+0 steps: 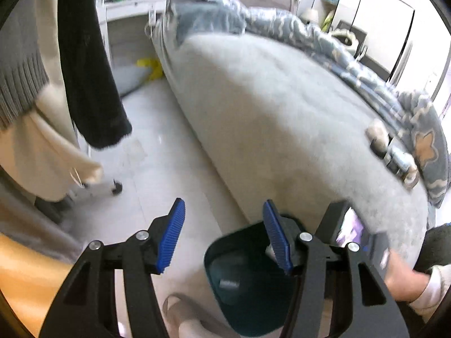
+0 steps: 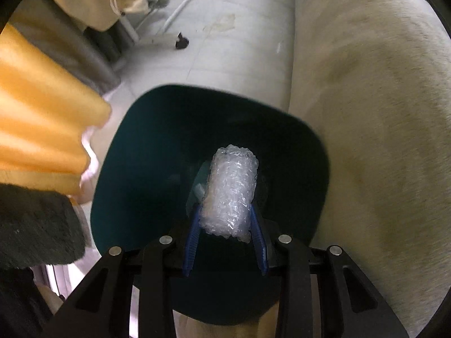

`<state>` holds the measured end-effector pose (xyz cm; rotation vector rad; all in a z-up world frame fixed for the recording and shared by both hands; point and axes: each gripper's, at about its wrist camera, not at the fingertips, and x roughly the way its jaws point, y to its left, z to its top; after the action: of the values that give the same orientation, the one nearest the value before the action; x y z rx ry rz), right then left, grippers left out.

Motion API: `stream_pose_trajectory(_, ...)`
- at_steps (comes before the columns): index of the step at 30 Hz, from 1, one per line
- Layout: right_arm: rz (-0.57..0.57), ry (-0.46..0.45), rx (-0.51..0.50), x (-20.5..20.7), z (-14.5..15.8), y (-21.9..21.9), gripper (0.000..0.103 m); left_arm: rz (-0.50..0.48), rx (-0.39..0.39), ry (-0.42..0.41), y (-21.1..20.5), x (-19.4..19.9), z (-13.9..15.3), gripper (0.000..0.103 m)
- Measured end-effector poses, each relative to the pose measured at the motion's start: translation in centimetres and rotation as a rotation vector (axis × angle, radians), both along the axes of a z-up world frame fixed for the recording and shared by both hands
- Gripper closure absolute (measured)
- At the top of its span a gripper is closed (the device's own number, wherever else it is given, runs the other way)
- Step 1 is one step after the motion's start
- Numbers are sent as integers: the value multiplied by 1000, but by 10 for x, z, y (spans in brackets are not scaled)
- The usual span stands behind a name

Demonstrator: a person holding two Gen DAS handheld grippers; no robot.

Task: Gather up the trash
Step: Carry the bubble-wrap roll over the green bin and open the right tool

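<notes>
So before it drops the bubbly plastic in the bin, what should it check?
1. Right gripper holds the bubble wrap: ok.
2. Bubble wrap is over the bin opening: ok.
3. Bin has room inside: ok, only a small item shows at the bottom.
4. Left gripper is empty and out of the way: ok.
5. Wrap is low enough inside the bin: cannot tell.

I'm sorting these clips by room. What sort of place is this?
Most likely a bedroom: a bed with a rumpled patterned duvet, clothes hanging beside it, and tall cupboards behind. A dark bin stands on the tiled floor by the bed.
</notes>
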<state>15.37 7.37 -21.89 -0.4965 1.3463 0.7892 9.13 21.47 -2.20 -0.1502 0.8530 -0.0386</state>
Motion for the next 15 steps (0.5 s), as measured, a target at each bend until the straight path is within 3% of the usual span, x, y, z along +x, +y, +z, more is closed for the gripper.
stream_pose_trajectory(8, 29, -23, -13, -12, 1, 3, 65, -34, -27, -153, -10, -8, 39, 44)
stream_pose_trajectory(9, 30, -30, -7, -12, 4, 3, 57, -24, -21, -176, -11, -10, 44, 44)
stream_pose_trajectory(10, 32, -41, 0, -13, 7, 3, 43, -15, -6, -205, -12, -10, 51, 44)
stream_pose_trajectory(12, 65, -93, -4, -17, 16, 5, 30, -15, -14, -248, -14, -11, 59, 40)
stream_pose_trajectory(15, 106, -122, 28, -22, 28, 10, 30, -4, -35, -299, -16, -10, 71, 36)
